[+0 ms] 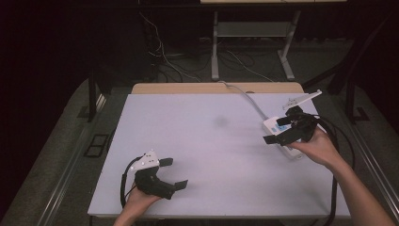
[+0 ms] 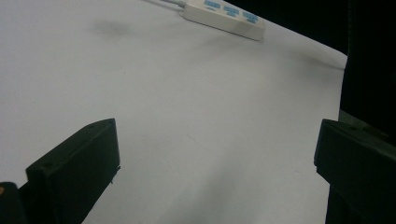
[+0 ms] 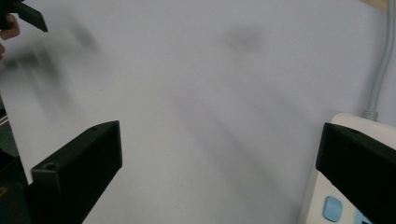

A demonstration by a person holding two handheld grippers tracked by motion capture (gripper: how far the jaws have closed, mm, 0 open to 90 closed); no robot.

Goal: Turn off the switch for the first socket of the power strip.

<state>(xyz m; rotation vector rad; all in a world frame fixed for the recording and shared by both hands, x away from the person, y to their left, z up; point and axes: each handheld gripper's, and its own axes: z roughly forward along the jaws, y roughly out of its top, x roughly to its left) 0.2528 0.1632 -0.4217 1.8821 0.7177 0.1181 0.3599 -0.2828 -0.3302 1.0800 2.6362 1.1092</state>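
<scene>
Both claws are gaping wide, gripping nothing: left claw (image 1: 174, 173) hovering low over the surface (image 1: 207, 141), right claw (image 1: 277, 130) hanging over the power strip (image 1: 275, 126).

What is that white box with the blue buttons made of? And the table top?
The power strip looks like smooth, hard plastic: cream-white, rounded edges, slightly shiny. The table top looks like a matte white board or laminate; its far edge shows a tan, wood-like strip, so probably wood underneath.

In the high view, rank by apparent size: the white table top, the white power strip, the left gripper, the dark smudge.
1. White table top
2. Left gripper
3. White power strip, partly hidden by the right gripper, so unsure
4. Dark smudge
</scene>
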